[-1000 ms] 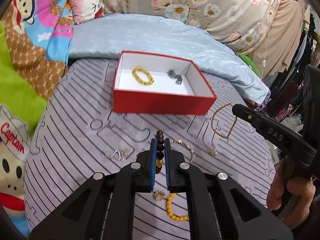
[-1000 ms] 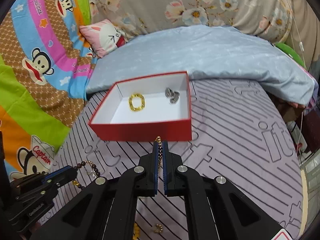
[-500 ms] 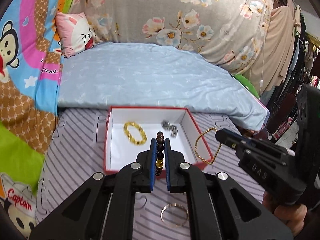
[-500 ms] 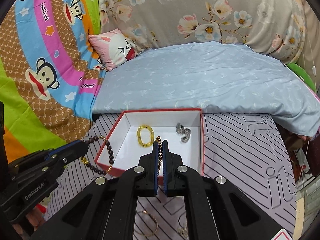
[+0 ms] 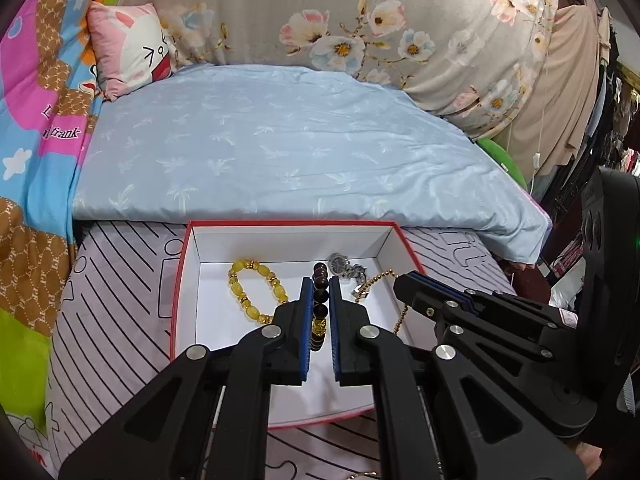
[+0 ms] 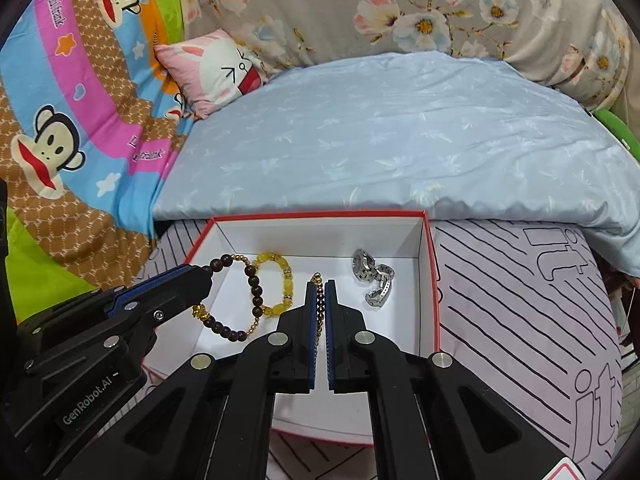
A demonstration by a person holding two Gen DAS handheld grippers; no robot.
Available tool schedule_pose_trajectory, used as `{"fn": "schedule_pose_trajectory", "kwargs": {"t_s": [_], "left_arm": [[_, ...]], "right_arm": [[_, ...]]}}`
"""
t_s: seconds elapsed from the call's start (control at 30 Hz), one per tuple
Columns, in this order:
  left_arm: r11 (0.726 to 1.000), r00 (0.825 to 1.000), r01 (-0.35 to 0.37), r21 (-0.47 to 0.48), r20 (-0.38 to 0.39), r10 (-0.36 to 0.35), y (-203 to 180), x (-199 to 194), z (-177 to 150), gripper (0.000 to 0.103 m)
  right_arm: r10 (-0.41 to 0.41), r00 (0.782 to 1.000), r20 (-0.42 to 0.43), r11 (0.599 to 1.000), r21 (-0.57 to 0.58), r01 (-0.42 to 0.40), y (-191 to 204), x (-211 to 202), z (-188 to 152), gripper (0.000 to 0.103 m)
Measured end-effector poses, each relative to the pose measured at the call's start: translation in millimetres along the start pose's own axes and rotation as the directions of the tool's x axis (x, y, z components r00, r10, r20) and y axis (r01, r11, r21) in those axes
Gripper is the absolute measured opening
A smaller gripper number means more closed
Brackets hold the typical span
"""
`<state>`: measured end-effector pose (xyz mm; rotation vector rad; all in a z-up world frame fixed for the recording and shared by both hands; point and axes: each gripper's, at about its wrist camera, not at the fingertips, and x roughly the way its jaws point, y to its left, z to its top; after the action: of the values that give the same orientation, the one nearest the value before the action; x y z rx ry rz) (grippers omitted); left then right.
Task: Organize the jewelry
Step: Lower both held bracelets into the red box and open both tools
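So this is all on a bed, lilac sheet [image 6: 520, 300] with black line doodles and "it" printed on it, a pale blue quilt [image 5: 280, 148] bunched up behind, floral fabric [image 6: 360, 8] at the back, a monkey cartoon blanket [image 6: 60, 140] on the left side and a little pink bunny pillow [image 5: 128, 48] tucked in the corner. Clothes hanging off to the right.

Sitting on the sheet is a red box [image 5: 178, 300] with a white inside, open top. Already lying in it: a yellow bead bracelet [image 5: 256, 292] on the left part of the floor and a silver watch [image 6: 372, 276] toward the back right.

Both grippers hang over the box. The left gripper [image 5: 319, 300] has its fingers clamped on a dark brown bead bracelet [image 6: 252, 292], which has some gold bits on it. From the other camera you can see the loop dangling down off the tip, hanging inside the box just beside the yellow one; whether it's touching the bottom I can't say.

The right gripper [image 6: 320, 300] is squeezed onto a thin gold bead chain [image 5: 400, 308], which droops from the tip over the right side of the box, close to the watch
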<state>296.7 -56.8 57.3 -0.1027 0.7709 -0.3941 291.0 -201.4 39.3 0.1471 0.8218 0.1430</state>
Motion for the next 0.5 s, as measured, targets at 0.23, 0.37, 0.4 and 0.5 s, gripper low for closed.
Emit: {"fn": "schedule_pose_trajectory", "kwargs": {"t_s": [0.23, 0.37, 0.4, 0.5], "left_arm": [[1.0, 0.999, 0.002, -0.005, -0.049, -0.002, 7.3, 24.0, -7.3, 0.007], [1.0, 0.997, -0.011, 0.002, -0.082, 0.011, 12.0, 37.5, -15.1, 0.008], [1.0, 0.996, -0.03, 0.001, -0.087, 0.03, 14.0, 40.9, -17.1, 0.008], [0.998, 0.994, -0.064, -0.007, -0.093, 0.063, 21.3, 45.6, -20.8, 0.023]], "right_arm": [[-0.004, 0.999, -0.05, 1.0, -0.01, 0.004, -1.1, 28.5, -4.2, 0.003], [-0.027, 0.997, -0.073, 0.999, -0.031, 0.025, -1.0, 42.9, -6.9, 0.004], [-0.038, 0.997, -0.068, 0.999, -0.029, 0.036, -2.0, 43.6, -7.5, 0.004], [-0.058, 0.996, -0.06, 0.998, -0.025, 0.057, -5.9, 41.7, -7.3, 0.011]]}}
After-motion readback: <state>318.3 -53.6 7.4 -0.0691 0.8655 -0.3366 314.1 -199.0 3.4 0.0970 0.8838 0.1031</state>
